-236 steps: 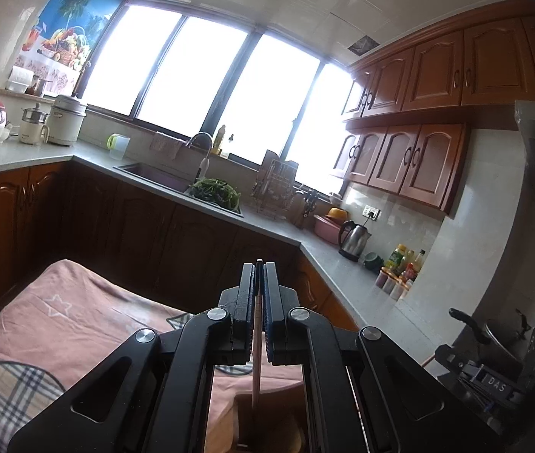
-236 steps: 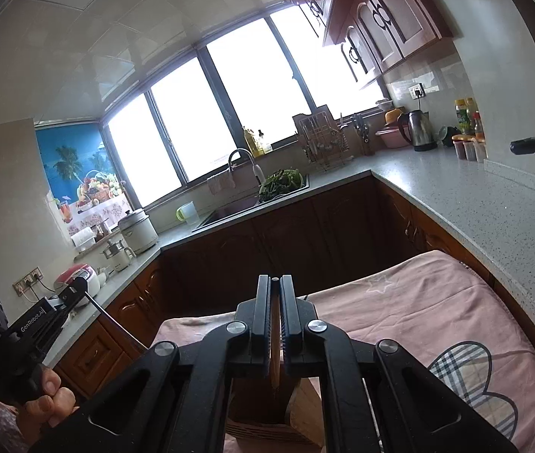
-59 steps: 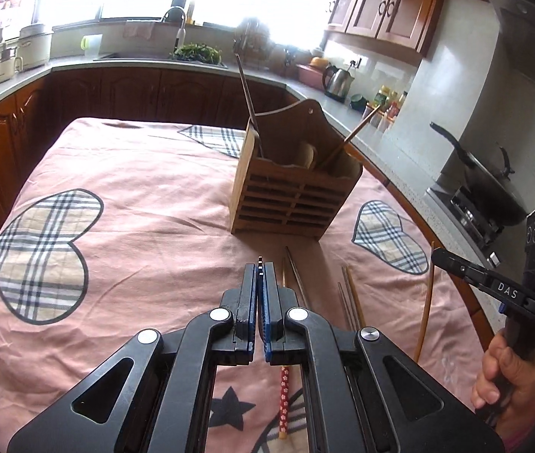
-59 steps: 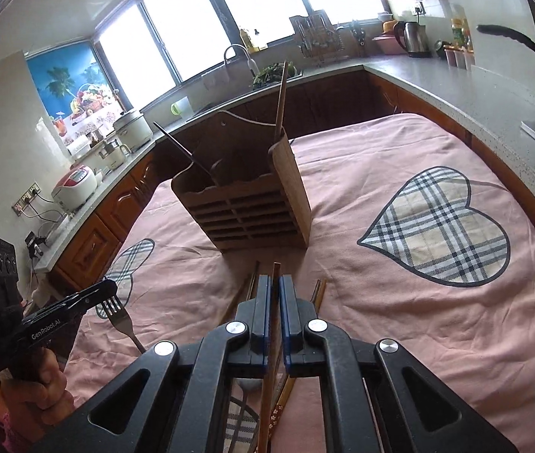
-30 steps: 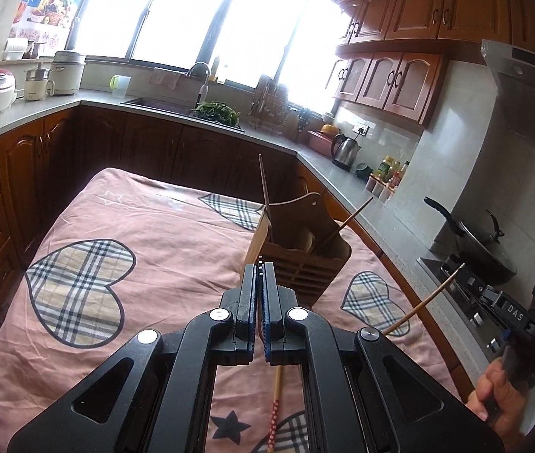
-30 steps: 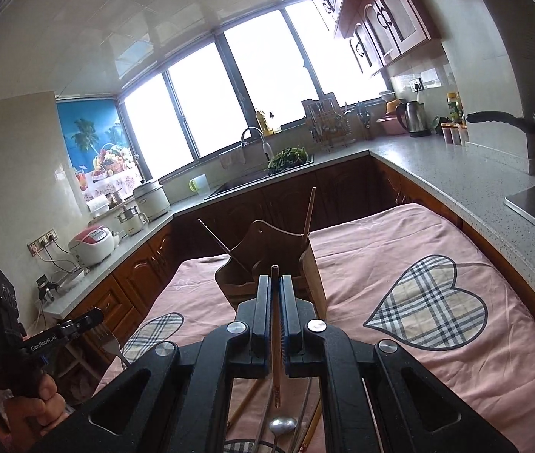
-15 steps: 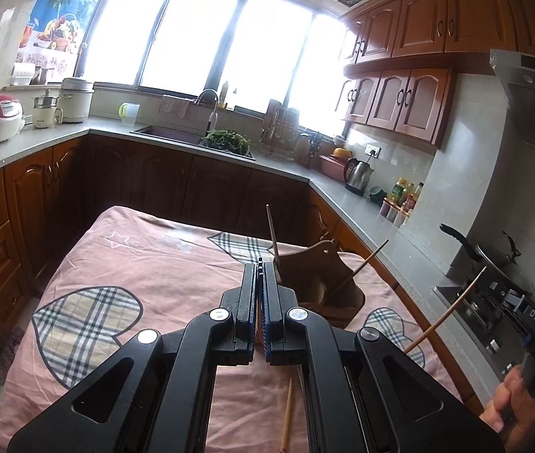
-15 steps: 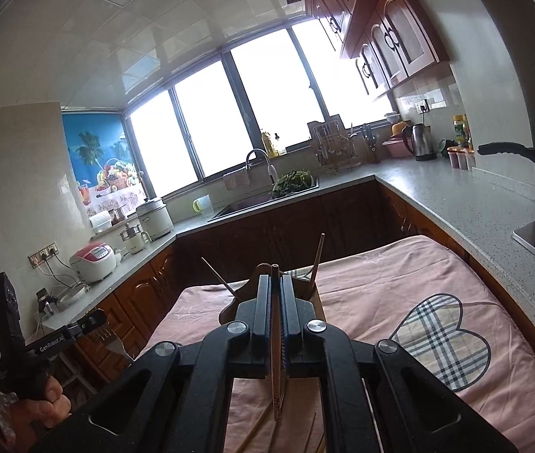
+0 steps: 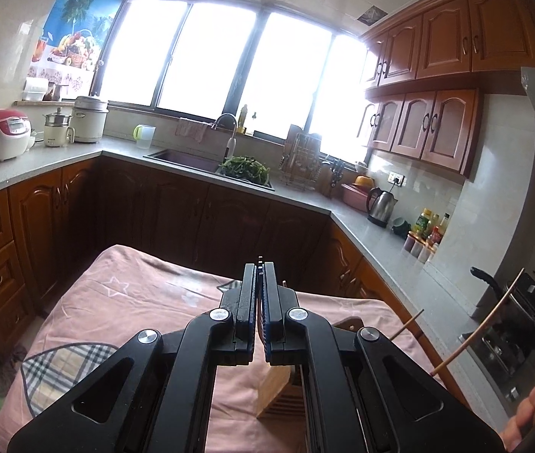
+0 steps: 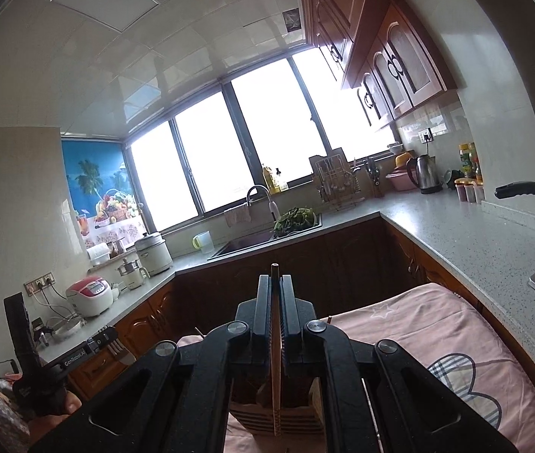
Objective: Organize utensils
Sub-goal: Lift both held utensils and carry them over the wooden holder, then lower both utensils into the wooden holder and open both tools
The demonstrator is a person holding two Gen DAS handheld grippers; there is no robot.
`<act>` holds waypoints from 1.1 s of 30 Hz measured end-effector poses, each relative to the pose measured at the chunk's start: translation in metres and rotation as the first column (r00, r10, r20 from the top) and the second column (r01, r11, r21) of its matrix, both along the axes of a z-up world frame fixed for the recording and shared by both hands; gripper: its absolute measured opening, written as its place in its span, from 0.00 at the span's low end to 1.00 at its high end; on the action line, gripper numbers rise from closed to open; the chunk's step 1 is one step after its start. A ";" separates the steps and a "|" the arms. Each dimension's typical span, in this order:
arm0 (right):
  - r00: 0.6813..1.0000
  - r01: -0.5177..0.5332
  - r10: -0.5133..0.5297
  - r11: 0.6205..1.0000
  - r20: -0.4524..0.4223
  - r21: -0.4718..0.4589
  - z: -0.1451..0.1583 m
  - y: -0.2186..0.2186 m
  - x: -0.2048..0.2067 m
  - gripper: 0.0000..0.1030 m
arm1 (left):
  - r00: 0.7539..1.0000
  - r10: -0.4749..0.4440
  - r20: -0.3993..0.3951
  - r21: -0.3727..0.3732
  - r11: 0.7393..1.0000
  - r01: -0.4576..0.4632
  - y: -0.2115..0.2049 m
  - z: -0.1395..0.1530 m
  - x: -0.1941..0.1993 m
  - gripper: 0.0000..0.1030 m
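My left gripper is shut on a thin utensil whose tip pokes out between the pads; its lower end hangs behind the jaws, over the wooden utensil holder. My right gripper is shut on a wooden chopstick that hangs straight down over the slatted wooden holder. In the left wrist view the right gripper shows at the right edge with its chopstick slanting down. Another chopstick sticks up from the holder.
The holder stands on a table with a pink cloth with plaid hearts. Grey counters with dark wood cabinets wrap around; a sink, a kettle, a rice cooker and a stove pan sit on them.
Both grippers have risen and tilted up from the table, each carrying a utensil, and now hang over the holder, which has slid down behind the jaws.
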State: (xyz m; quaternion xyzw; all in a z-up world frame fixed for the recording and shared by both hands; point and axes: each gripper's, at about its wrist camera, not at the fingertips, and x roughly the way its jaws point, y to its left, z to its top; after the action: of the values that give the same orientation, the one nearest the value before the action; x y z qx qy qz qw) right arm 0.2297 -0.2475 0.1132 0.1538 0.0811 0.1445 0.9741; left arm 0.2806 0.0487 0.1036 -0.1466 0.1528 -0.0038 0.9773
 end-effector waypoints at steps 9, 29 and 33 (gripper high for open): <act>1.000 0.021 -0.021 0.999 0.004 -0.032 -0.001 0.003 0.050 0.03 | 1.000 0.020 -0.015 0.070 0.997 -0.019 -0.026 -0.018 0.058 0.02; 0.989 0.003 -0.006 1.000 -0.150 -0.021 -0.088 0.016 0.098 0.00 | 0.993 -0.013 -0.120 0.206 0.978 0.038 -0.074 -0.082 0.096 0.02; 0.984 -0.002 -0.002 1.000 -0.180 -0.022 -0.093 0.015 0.102 0.00 | 0.991 -0.027 -0.133 0.213 0.976 0.056 -0.078 -0.082 0.098 0.02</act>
State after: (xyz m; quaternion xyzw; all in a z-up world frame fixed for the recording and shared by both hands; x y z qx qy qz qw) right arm 0.3320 -0.2328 0.0199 0.1552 0.1703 0.1291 0.9645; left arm 0.3790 -0.0289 0.0212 -0.0364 0.2181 0.0018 0.9752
